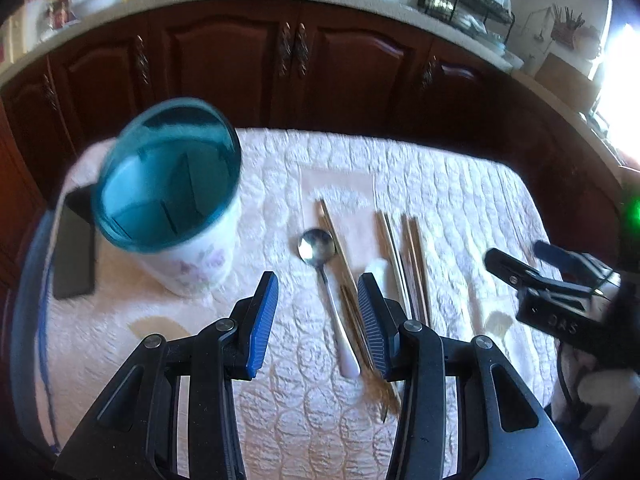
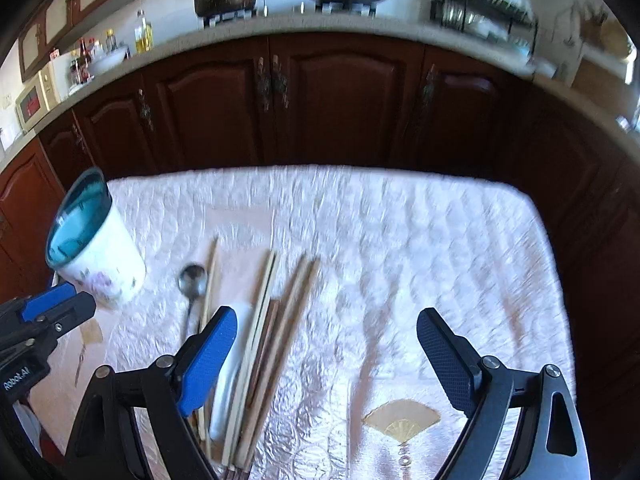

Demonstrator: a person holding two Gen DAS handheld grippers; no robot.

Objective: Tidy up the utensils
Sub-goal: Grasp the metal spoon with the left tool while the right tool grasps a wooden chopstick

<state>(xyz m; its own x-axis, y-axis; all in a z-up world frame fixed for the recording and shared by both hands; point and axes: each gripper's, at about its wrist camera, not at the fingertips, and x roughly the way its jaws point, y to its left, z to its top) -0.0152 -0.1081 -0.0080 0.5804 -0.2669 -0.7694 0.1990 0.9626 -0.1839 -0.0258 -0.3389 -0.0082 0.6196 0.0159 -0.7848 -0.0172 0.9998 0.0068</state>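
Observation:
A white floral utensil cup with a blue rim [image 1: 172, 200] stands on the quilted cloth at the left; it also shows in the right wrist view [image 2: 94, 248]. A metal spoon [image 1: 324, 272] lies beside several wooden chopsticks [image 1: 412, 264]; the right wrist view shows the spoon [image 2: 192, 284], the chopsticks [image 2: 280, 320] and a white ceramic spoon [image 2: 230, 380]. My left gripper [image 1: 318, 308] is open above the spoon's handle. My right gripper [image 2: 326, 352] is open wide, just right of the chopsticks.
A black phone [image 1: 74, 256] lies left of the cup. The cloth-covered table [image 2: 400, 232] ends at dark wooden cabinets [image 2: 340, 108] below a counter with a stove, pots and a dish rack. A fan motif [image 2: 402, 420] marks the cloth.

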